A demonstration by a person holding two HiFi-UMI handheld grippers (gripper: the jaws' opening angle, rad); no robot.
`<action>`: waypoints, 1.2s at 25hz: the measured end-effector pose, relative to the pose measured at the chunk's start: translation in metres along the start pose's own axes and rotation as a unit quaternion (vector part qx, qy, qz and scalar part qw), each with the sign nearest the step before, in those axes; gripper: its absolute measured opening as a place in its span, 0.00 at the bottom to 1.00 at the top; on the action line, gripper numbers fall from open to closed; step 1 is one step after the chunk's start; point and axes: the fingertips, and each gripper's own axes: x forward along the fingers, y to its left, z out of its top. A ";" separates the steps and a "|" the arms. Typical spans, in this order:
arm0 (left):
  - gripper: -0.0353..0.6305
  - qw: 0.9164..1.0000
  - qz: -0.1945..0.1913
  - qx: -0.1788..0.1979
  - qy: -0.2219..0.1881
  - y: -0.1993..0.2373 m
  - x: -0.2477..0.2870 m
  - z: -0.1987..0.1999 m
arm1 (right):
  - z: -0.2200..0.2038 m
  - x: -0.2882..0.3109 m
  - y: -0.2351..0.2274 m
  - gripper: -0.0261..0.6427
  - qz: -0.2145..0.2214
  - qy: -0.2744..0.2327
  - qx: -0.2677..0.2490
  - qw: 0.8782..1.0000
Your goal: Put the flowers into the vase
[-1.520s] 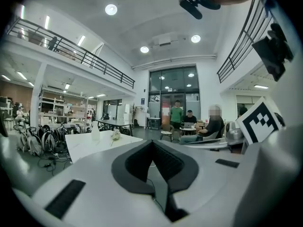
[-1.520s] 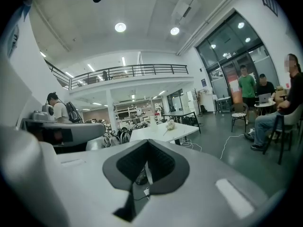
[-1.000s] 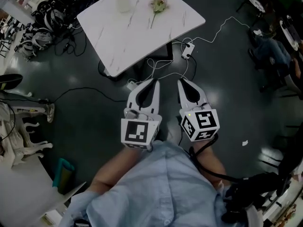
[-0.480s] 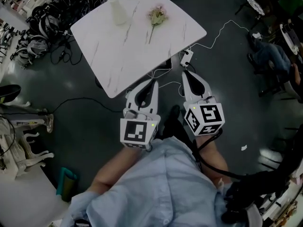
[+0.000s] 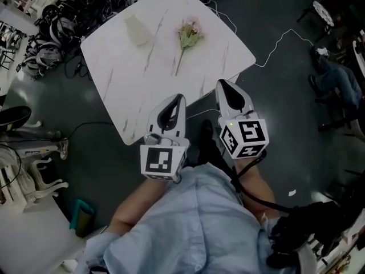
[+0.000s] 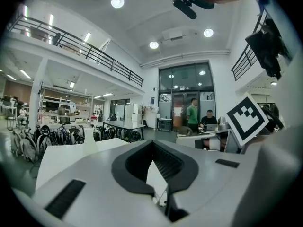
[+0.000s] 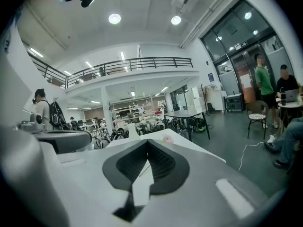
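The left gripper (image 5: 178, 99) and the right gripper (image 5: 222, 87), side by side at lower centre of the head view, both have their jaws pressed together with nothing between them. A second ago their tips hung over dark floor short of the table; now they overlap the near edge of the white marbled table (image 5: 137, 90), which has slid down the frame towards them as the person in the pale blue shirt (image 5: 188, 221) closes in.

The flower (image 5: 189, 35) lies flat on the tabletop at upper centre, pink head away from the grippers and stem pointing back at them, in the same place on the table as before. The vase (image 5: 137, 28) stands upright to its left, apart from it.

Judging from this, the approach is nearly done and no pick-up has begun; the jaws would need to part before taking the stem.

The tabletop between grippers and flower is bare. A white cable (image 5: 274, 44) trails over the floor at upper right, black gear (image 5: 48, 16) is heaped at upper left, and a seated person (image 5: 336, 81) sits at the right edge.
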 end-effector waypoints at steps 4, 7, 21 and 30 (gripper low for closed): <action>0.06 0.999 0.032 0.001 0.000 0.008 0.045 0.014 | 0.013 0.043 -0.023 0.04 0.039 0.018 0.007 0.999; 0.06 0.998 0.057 -0.007 -0.002 0.009 0.077 0.024 | 0.024 0.068 -0.040 0.04 0.067 0.030 0.009 0.997; 0.06 0.991 0.127 -0.029 0.031 0.076 0.130 0.011 | -0.009 0.174 -0.062 0.12 0.099 0.100 0.057 0.988; 0.06 0.991 0.101 -0.064 0.060 0.136 0.159 -0.017 | -0.060 0.252 -0.062 0.39 0.056 0.178 0.105 0.977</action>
